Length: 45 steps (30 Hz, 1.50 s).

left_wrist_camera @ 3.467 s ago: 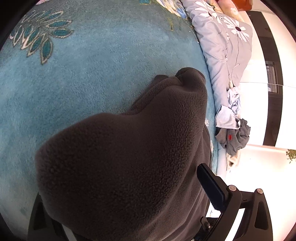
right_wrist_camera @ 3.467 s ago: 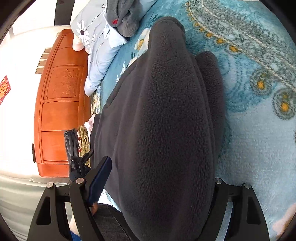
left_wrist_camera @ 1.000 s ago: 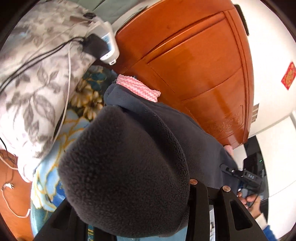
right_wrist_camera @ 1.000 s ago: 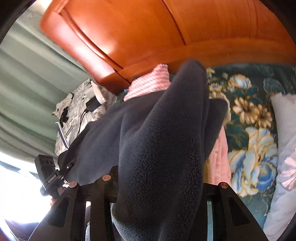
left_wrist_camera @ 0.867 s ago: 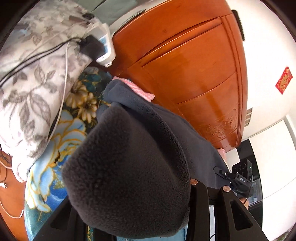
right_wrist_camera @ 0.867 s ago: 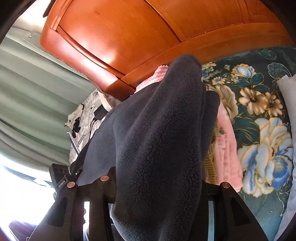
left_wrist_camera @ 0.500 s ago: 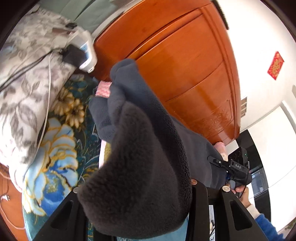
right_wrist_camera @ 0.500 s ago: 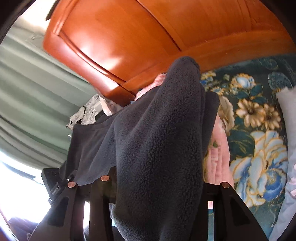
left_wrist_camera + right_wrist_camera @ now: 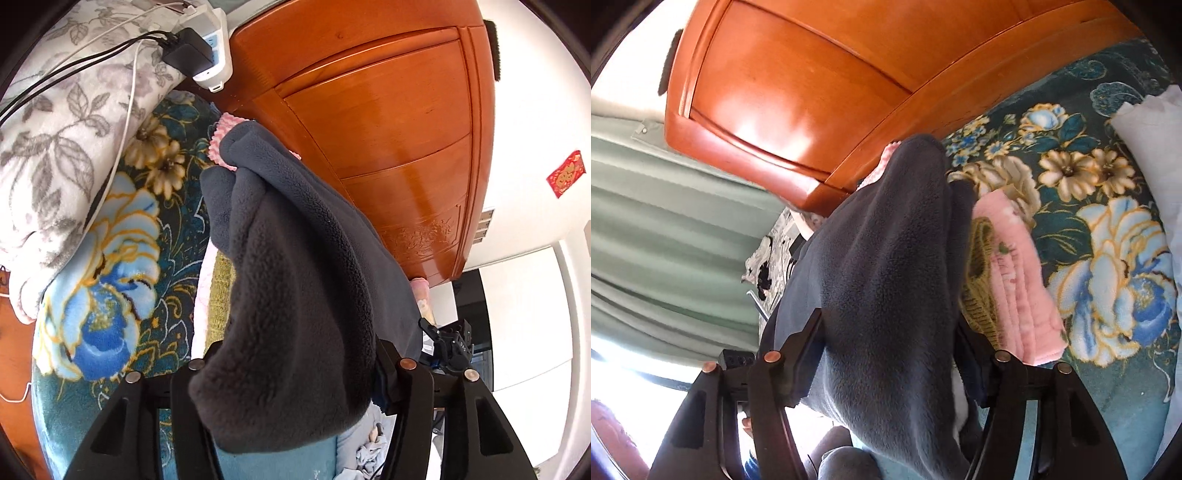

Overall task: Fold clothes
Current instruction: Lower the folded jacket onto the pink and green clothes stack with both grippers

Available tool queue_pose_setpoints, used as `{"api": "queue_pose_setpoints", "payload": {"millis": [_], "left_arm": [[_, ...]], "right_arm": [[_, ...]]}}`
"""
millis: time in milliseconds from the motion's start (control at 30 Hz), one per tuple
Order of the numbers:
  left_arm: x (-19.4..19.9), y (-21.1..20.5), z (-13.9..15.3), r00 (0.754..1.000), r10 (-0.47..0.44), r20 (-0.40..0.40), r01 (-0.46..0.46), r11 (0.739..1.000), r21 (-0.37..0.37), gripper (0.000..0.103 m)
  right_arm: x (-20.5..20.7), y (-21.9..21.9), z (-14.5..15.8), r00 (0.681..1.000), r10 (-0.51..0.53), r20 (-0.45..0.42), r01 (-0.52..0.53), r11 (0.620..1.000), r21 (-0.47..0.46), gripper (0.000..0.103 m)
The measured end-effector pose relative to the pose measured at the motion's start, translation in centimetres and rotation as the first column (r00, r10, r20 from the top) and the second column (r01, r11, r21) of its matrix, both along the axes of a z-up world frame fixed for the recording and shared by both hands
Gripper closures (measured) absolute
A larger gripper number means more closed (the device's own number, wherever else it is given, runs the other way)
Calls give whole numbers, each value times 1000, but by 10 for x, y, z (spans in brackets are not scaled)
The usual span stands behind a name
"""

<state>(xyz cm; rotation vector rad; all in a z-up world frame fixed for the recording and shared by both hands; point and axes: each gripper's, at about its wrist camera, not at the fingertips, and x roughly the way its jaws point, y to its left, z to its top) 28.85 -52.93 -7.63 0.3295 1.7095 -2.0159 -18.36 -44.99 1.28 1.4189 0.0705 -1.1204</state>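
A folded dark grey fleece garment (image 9: 295, 295) hangs between the jaws of my left gripper (image 9: 291, 373), which is shut on it. The same fleece (image 9: 886, 280) fills the right wrist view, and my right gripper (image 9: 890, 369) is shut on its other end. The fleece lies over a stack of folded clothes: a pink garment (image 9: 1019, 280) and an olive knit (image 9: 979, 295), next to the wooden headboard (image 9: 388, 122). A pink knit edge (image 9: 221, 136) peeks out beyond the fleece. My right gripper also shows in the left wrist view (image 9: 448, 343).
The bed has a teal floral blanket (image 9: 99, 288). A grey leaf-print pillow (image 9: 55, 140) with a power strip and cables (image 9: 207, 48) lies at the left. A white pillow (image 9: 1156, 140) is at the right. Green curtains (image 9: 665, 229) hang beyond the headboard.
Both grippers carried the fleece from the blue blanket to the headboard end. In the last half second the fleece has come lower onto the folded stack, and the jaws look wider.
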Motion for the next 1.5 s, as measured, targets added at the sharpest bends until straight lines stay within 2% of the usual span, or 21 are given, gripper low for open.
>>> {"api": "queue_pose_setpoints", "payload": {"millis": [100, 200, 300, 400, 500, 600, 667, 733, 767, 867, 900, 967, 1067, 1167, 1267, 1300, 1433, 1500], "left_arm": [[9, 6, 8, 999, -2, 38, 3, 1000, -11, 39], [23, 16, 19, 993, 0, 122, 6, 999, -53, 38], [43, 29, 36, 972, 53, 228, -23, 991, -133, 38], [49, 44, 64, 943, 115, 314, -30, 964, -263, 38], [31, 52, 86, 933, 98, 347, 23, 943, -331, 38], [-2, 60, 98, 924, 46, 380, 110, 918, -380, 38], [-27, 61, 100, 918, 4, 395, 167, 902, -397, 38], [-48, 58, 97, 912, -29, 408, 204, 896, -394, 38], [-57, 56, 93, 905, -42, 422, 220, 898, -381, 38], [-82, 51, 83, 883, -79, 462, 262, 901, -346, 38], [-88, 52, 82, 881, -91, 464, 274, 898, -345, 38], [-99, 57, 82, 876, -108, 470, 301, 884, -358, 37], [-116, 64, 83, 860, -127, 494, 354, 847, -398, 28], [-131, 72, 83, 829, -113, 547, 391, 817, -424, 23], [-133, 77, 83, 802, -95, 590, 411, 805, -428, 21], [-131, 79, 84, 800, -93, 593, 411, 805, -428, 21], [-108, 88, 95, 837, -101, 538, 369, 831, -418, 21], [-99, 95, 98, 840, -88, 535, 349, 844, -408, 21]], "right_arm": [[-23, 24, 6, 988, -154, -18, 155, 988, 19, 35], [-33, 48, 19, 957, -279, -79, 281, 960, 13, 35], [-18, 61, 46, 925, -316, -210, 314, 948, -46, 35], [-1, 73, 73, 875, -347, -337, 330, 938, -109, 35], [48, 63, 92, 838, -252, -484, 206, 967, -148, 35], [107, 46, 97, 777, -137, -614, 62, 988, -142, 35], [146, 31, 89, 725, -40, -687, -46, 993, -107, 35], [174, 17, 70, 658, 43, -751, -131, 990, -58, 35], [180, 12, 60, 631, 70, -773, -148, 989, -30, 35], [179, -3, 26, 580, 114, -806, -119, 991, 54, 35], [173, -4, 17, 585, 113, -803, -107, 992, 62, 35], [157, -4, 4, 623, 92, -777, -70, 996, 62, 34], [128, -1, -5, 723, 8, -691, 16, 999, 29, 34], [112, 0, -11, 774, -55, -630, 90, 996, 24, 34], [119, -2, -7, 760, -58, -647, 102, 994, 31, 33], [124, 3, -3, 751, -65, -657, 107, 994, 24, 33], [143, 19, 15, 714, -95, -694, 123, 992, -9, 33], [153, 27, 23, 695, -110, -711, 131, 991, -25, 33]]}}
